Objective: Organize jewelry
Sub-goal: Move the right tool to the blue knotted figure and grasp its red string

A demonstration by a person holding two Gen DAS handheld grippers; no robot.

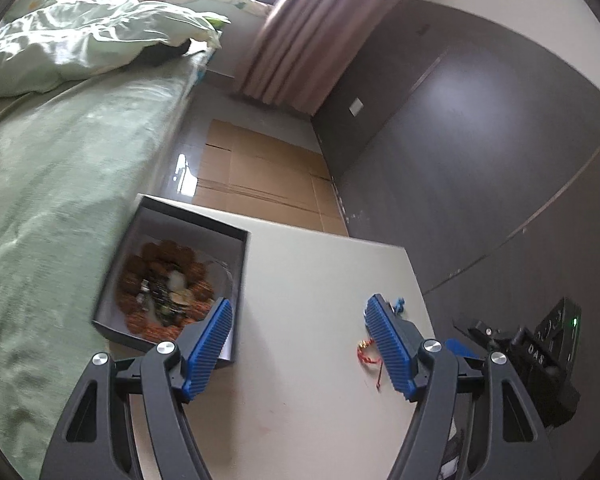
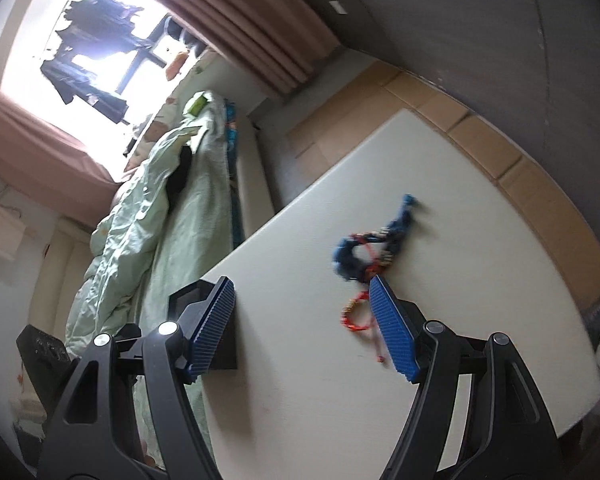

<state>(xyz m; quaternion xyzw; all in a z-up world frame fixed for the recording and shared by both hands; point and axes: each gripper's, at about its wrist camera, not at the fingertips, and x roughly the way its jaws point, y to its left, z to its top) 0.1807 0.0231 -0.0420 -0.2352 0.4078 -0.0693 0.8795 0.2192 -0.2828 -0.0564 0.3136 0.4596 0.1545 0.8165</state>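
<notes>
A dark open box (image 1: 172, 280) stands on the white table (image 1: 308, 380) by the bed; inside it lies a brown bead bracelet ring with mixed jewelry in its middle (image 1: 166, 292). My left gripper (image 1: 300, 344) is open and empty above the table, right of the box. A red cord bracelet (image 1: 370, 354) lies by its right finger, and a blue piece (image 1: 398, 305) peeks out behind that finger. In the right wrist view, my right gripper (image 2: 302, 328) is open and empty; a blue bead bracelet (image 2: 374, 242) and the red cord bracelet (image 2: 358, 312) lie near its right finger. The box corner (image 2: 204, 320) shows behind its left finger.
A bed with a green blanket (image 1: 60, 200) runs along the table's left side. Flattened cardboard (image 1: 260, 176) covers the floor beyond the table. A dark wall panel (image 1: 480, 160) and pink curtain (image 1: 300, 40) stand behind. The other gripper's body (image 1: 540, 360) is at the right.
</notes>
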